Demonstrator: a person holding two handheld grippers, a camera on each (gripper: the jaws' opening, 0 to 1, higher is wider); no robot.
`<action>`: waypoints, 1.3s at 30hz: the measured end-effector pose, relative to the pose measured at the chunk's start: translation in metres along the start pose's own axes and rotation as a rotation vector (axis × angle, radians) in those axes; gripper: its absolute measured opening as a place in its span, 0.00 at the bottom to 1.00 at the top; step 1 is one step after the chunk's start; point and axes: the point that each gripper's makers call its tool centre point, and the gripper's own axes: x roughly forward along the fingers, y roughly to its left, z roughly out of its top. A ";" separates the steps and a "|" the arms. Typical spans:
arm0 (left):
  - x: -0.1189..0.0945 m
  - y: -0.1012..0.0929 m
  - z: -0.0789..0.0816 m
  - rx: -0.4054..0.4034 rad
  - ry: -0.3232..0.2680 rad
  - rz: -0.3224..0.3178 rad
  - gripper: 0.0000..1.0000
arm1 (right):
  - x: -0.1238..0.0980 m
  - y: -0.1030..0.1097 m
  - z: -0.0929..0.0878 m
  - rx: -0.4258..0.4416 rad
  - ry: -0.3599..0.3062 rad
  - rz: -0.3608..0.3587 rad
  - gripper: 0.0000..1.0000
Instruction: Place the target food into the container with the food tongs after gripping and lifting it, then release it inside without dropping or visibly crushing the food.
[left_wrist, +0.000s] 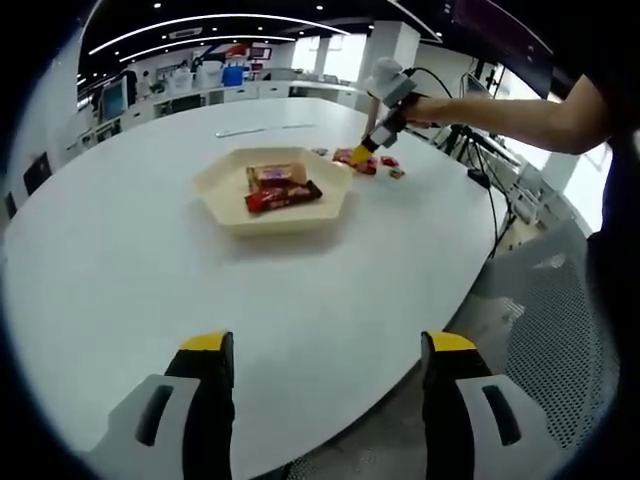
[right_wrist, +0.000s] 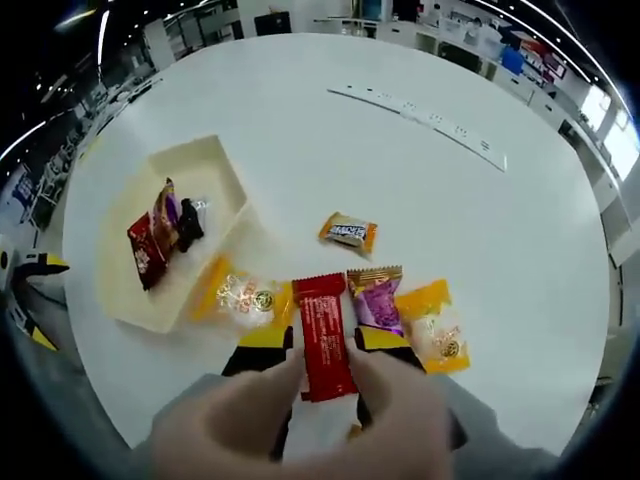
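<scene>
The right gripper (right_wrist: 323, 345) has its yellow-tipped jaws closed on a red snack bar (right_wrist: 324, 336) lying on the white worktop (right_wrist: 430, 190). Beside it lie a purple packet (right_wrist: 376, 297), two yellow-edged clear packets (right_wrist: 243, 294) (right_wrist: 434, 326), and farther off a small orange candy (right_wrist: 349, 232). To the left, a cream tray (right_wrist: 222, 172) holds wrapped snacks (right_wrist: 162, 232).
</scene>
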 end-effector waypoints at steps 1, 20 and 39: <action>0.000 0.000 0.000 0.000 0.000 -0.001 0.74 | 0.000 0.000 0.000 -0.003 0.000 -0.001 0.23; -0.002 -0.004 0.004 0.000 -0.022 -0.018 0.74 | -0.031 -0.010 0.015 0.017 -0.029 -0.013 0.23; -0.005 -0.010 0.013 0.034 -0.064 -0.032 0.75 | -0.095 -0.004 0.050 -0.002 -0.104 -0.012 0.23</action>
